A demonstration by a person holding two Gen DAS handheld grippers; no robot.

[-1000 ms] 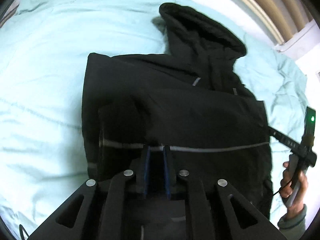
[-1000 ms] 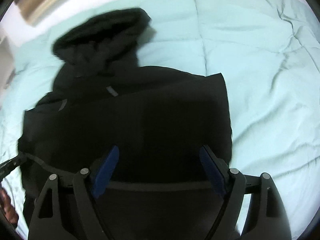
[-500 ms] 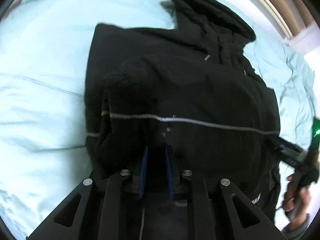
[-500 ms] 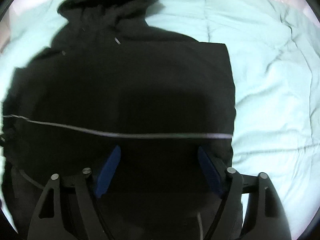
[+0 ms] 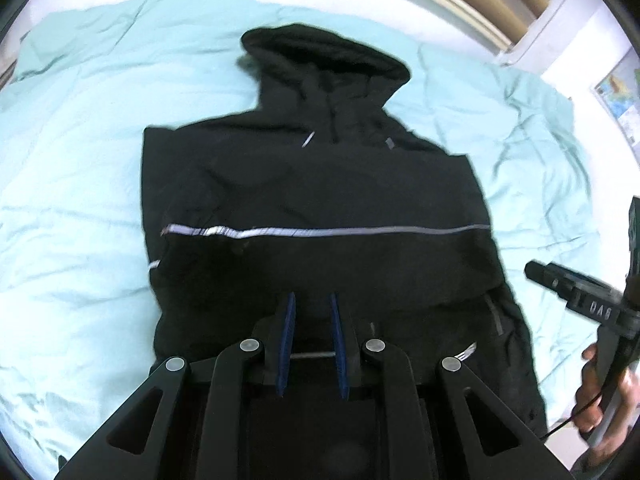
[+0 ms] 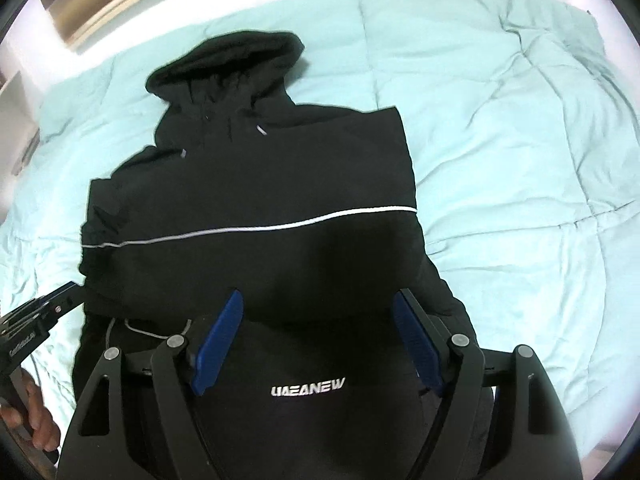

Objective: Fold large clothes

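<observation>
A black hooded jacket lies on the bed, hood at the far end, sleeves folded in, a thin reflective stripe across it. It also shows in the right wrist view, with white lettering near its hem. My left gripper hovers over the near part of the jacket, its blue pads a narrow gap apart with nothing between them. My right gripper is wide open and empty over the jacket's lower part.
A light teal quilt covers the bed around the jacket, also in the right wrist view. The right gripper and hand show at the right edge. A wooden headboard and white wall lie beyond.
The left gripper let go of the jacket's fold and pulled back and up; its pads parted slightly. The fold now lies flat. The right gripper also drew back, staying open.
</observation>
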